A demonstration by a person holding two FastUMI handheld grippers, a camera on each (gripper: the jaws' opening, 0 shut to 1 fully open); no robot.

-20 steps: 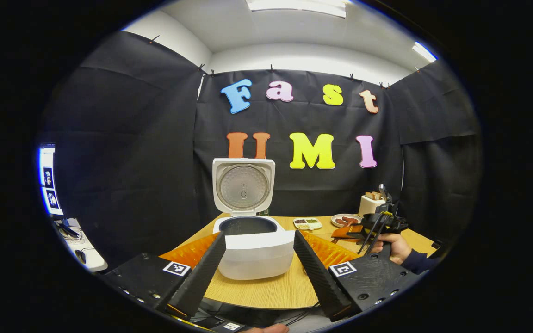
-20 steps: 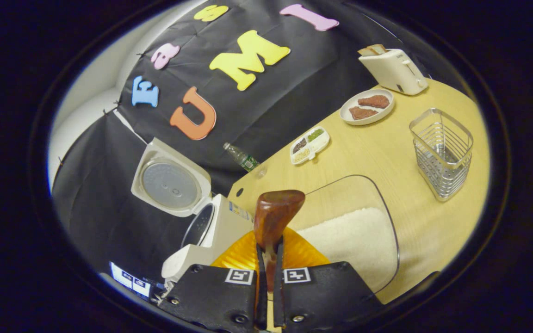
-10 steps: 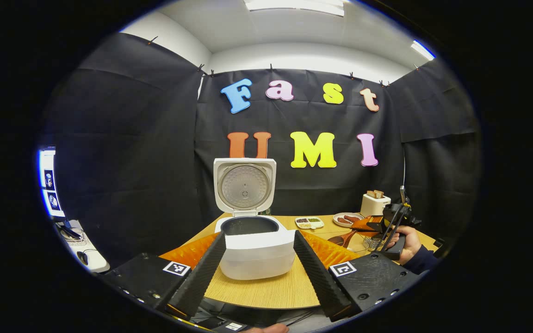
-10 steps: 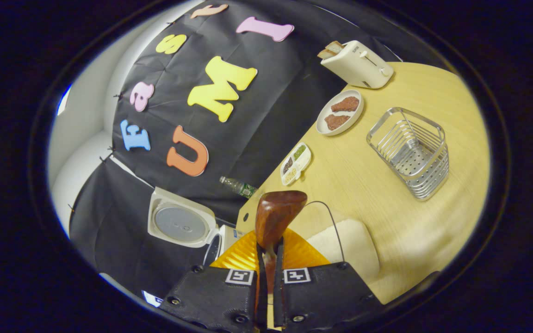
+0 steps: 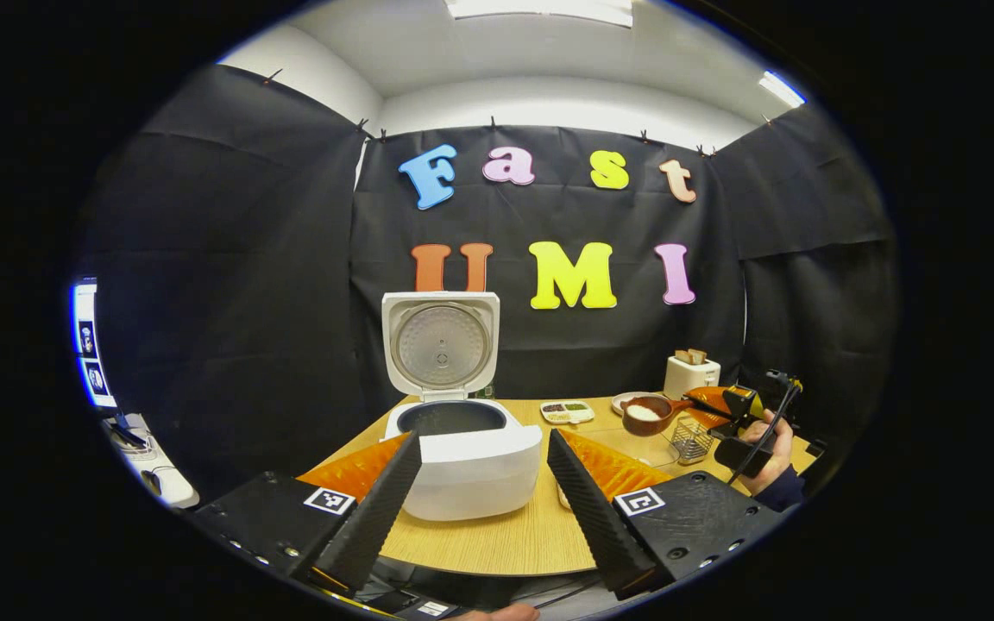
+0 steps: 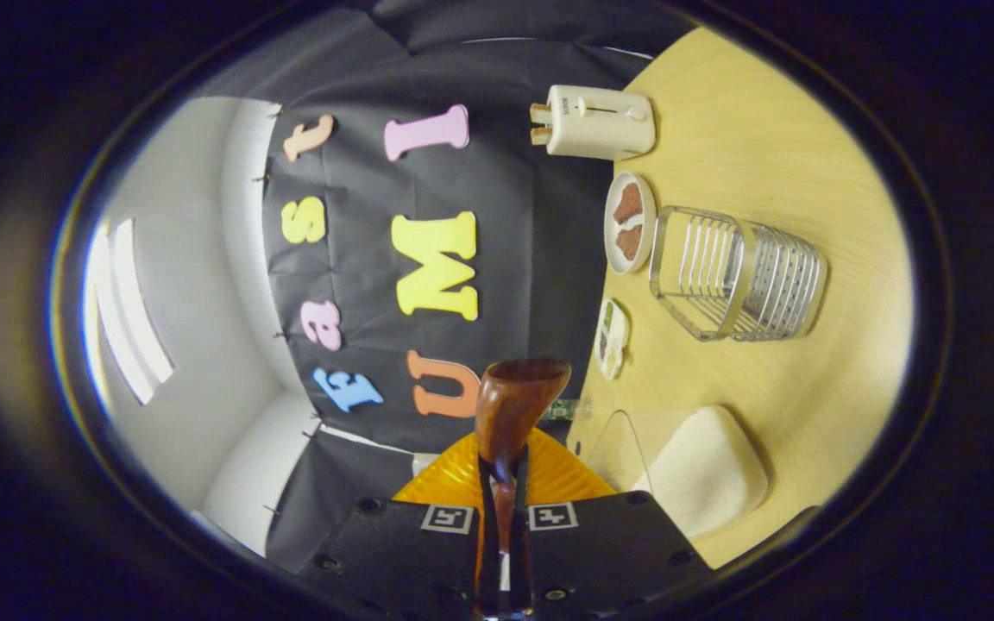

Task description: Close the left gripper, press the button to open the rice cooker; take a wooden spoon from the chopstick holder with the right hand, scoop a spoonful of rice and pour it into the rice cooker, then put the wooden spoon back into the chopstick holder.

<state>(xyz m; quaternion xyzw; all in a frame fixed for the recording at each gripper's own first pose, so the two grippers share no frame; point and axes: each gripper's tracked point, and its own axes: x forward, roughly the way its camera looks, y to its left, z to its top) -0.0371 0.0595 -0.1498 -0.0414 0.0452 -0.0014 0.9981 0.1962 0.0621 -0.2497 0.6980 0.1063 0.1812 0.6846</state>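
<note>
Left gripper [image 5: 484,470]: fingers spread wide, gripping nothing, held low at the near edge of the table [image 5: 497,539]. Rice cooker [image 5: 462,466] sits right ahead of it, framed between the two fingers, not touched. Lid [image 5: 440,343] is up and standing upright behind the dark inner pot [image 5: 449,417].

Right gripper [image 6: 502,509]: fingers clamped tight on the handle of the wooden spoon [image 6: 510,405]. Camera on it is rolled hard, so the table runs down the right side of the right gripper view. Spoon bowl sticks out forward past the fingertips.

From the left gripper view, right gripper [image 5: 734,414] is off to the right and farther back, a hand [image 5: 764,448] wrapped on its grip. The spoon [image 5: 648,414] points left from it toward the cooker, held level above the table, white rice visible in the bowl. Spoon well apart from the cooker.

Chopstick holder [image 6: 734,274] – wire basket, standing on the table ahead-right of the right gripper; in the left gripper view [image 5: 691,438] it sits just below the spoon.

Clear rice container [image 6: 695,470] with white rice lies close under the right gripper, right of its fingers.

Farther out past the holder: plate [image 6: 629,222], toaster [image 6: 596,121], small divided dish [image 6: 611,338].
</note>
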